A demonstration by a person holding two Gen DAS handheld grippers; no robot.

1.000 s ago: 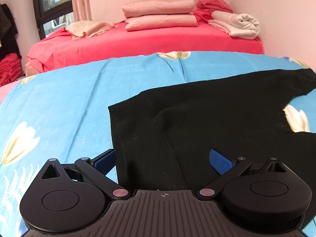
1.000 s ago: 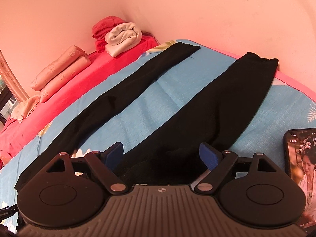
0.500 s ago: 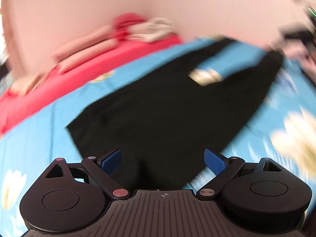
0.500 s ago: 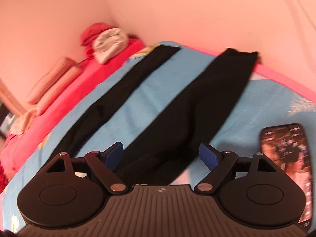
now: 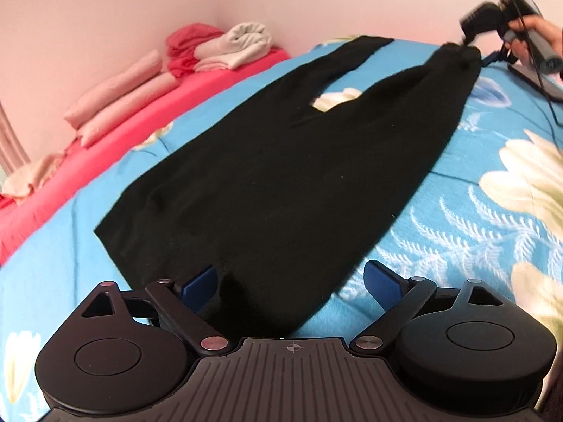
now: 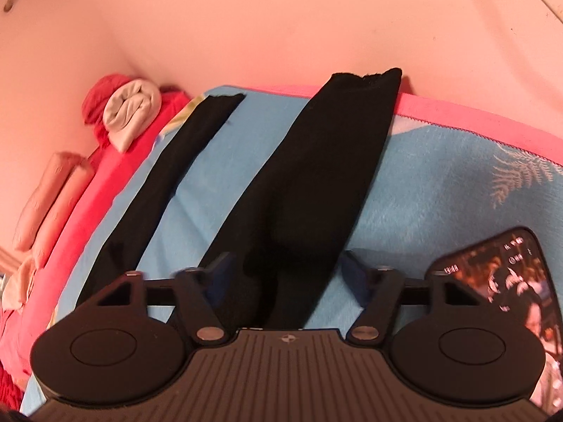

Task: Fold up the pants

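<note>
While I look along my left gripper (image 5: 290,281), the black pants (image 5: 281,176) lie flat on the blue flowered bedsheet (image 5: 475,218). Their long axis runs away from this camera, from the waist end close below the fingers up to the two leg ends far away, and it leans to the upper right of the view. The legs spread apart in a narrow V, so a white flower of the sheet shows between them.

My left gripper has its jaws wide. The waist edge of the pants lies between the blue pads (image 5: 381,281), but the pads do not press on it.

From the right wrist view, the pants (image 6: 316,183) point away from me toward the pink wall (image 6: 281,17). One leg runs up the middle and its hem reaches the pink border of the sheet (image 6: 475,119); the other leg lies to the left, beside the red bed (image 6: 116,176).

My right gripper (image 6: 285,270) is closing its jaws. The near end of the middle leg is between the fingers, and I see a gap on both sides, so they do not grip yet.

A phone (image 6: 499,281) lies on the sheet at the right with its screen lit. I see small white signs on it, but they are too blurred to read. I find no brand or label on the pants.
</note>
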